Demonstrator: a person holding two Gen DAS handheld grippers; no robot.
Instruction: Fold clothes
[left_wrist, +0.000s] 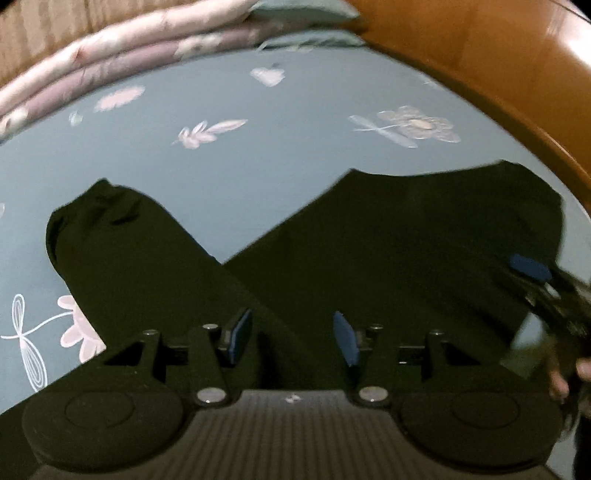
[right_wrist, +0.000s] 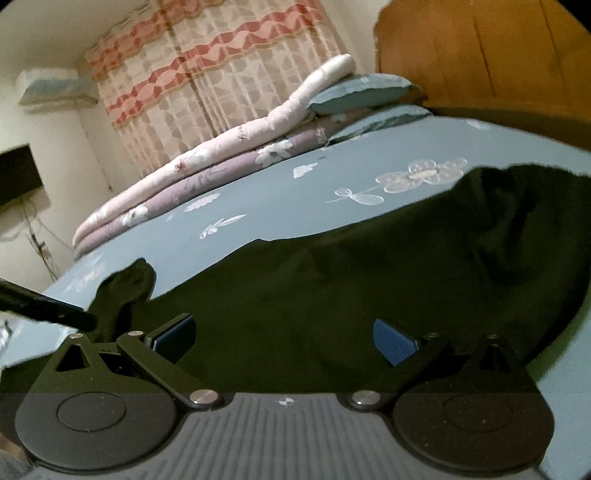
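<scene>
Garment: dark trousers (left_wrist: 388, 251) lie spread on the bed straight ahead of both grippers, one leg (left_wrist: 122, 251) running off to the front-left
Left gripper (left_wrist: 293, 338): jaws apart, nothing between the blue pads, over the dark cloth
Right gripper (right_wrist: 282, 341): jaws wide apart, holding nothing, low over the trousers; seen from the left wrist it sits at the far right
Bedsheet (left_wrist: 258, 155): blue with pale flowers, beyond the garment
Folded quilts (right_wrist: 207, 166): stacked at the far side of the bed
Headboard (right_wrist: 498, 62): wooden, far right
</scene>
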